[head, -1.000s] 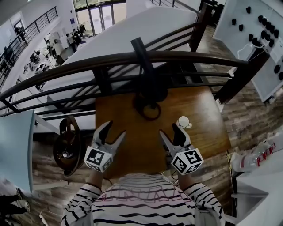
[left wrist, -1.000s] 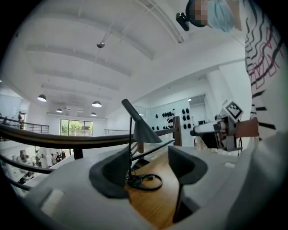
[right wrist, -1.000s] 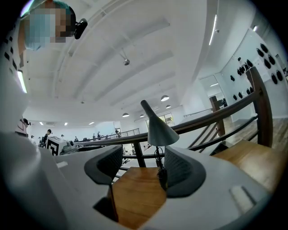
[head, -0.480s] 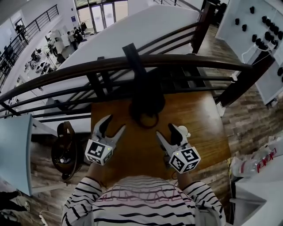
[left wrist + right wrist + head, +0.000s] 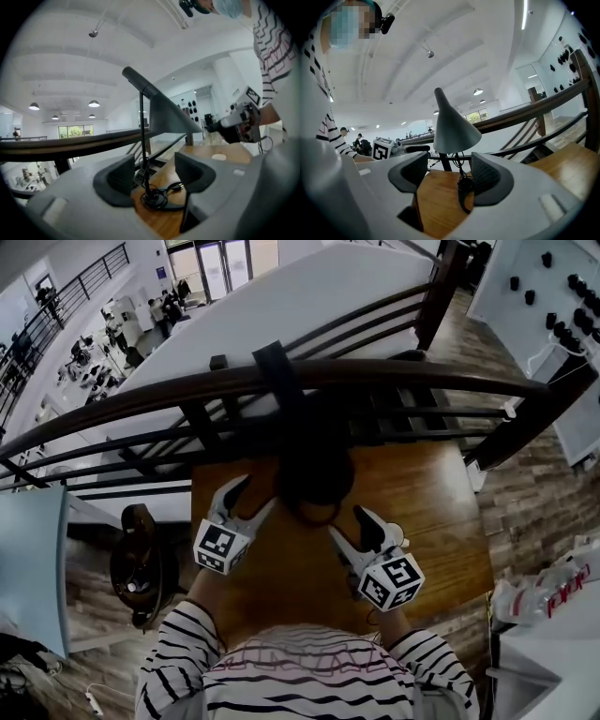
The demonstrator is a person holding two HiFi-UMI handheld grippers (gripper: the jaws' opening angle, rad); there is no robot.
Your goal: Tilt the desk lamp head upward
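Hovering near the lamp on the desk by the railing, left gripper and right gripper both gape empty; a one-sided shove on its head might, I reckon, topple it.

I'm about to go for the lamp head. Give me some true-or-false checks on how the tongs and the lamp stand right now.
1. The left tongs and right tongs are open and empty. True.
2. The left tongs grip the lamp head. False: the lamp head stands ahead of both tongs, untouched.
3. The cable lies coiled around the foot of the lamp. True.
4. The lamp stands on the floor beyond the railing. False: it stands on the wooden table, on the near side of the railing.
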